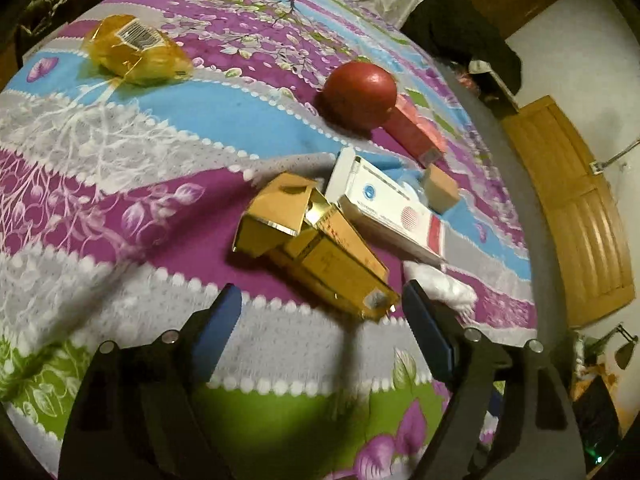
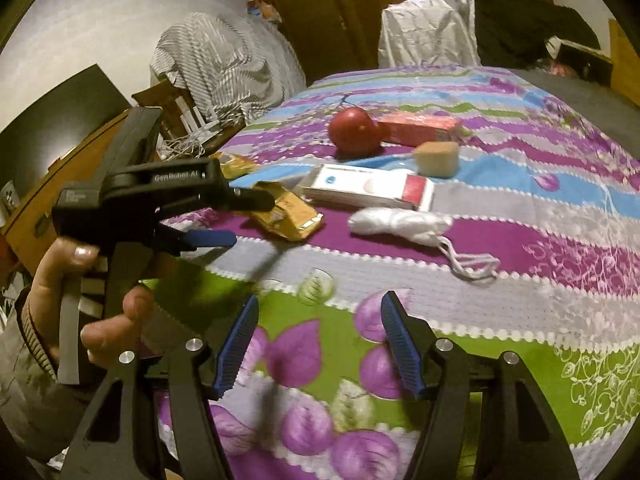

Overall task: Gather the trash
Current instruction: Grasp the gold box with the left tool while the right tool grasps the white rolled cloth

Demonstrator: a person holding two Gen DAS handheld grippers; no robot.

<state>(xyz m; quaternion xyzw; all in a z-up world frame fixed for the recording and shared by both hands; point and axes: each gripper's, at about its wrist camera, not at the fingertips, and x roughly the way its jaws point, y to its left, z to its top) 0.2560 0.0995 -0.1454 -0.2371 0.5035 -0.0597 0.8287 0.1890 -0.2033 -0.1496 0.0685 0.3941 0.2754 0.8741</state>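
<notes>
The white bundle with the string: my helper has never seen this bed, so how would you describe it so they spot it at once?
Start from the floral bedspread and find the long white carton lying across its middle. On the purple stripe just in front of that carton lies the white bundle, a crumpled, shiny, soft roll. Unlike the stiff gold box beside it, it trails a looped white string.

The right tool (image 2: 318, 344) hangs open-jawed above the floral bedsheet (image 2: 520, 248), short of a white wad (image 2: 400, 222).

left gripper (image 2: 224, 220): black, blue jaws | sleeve (image 2: 24, 344): grey, ribbed cuff
</notes>
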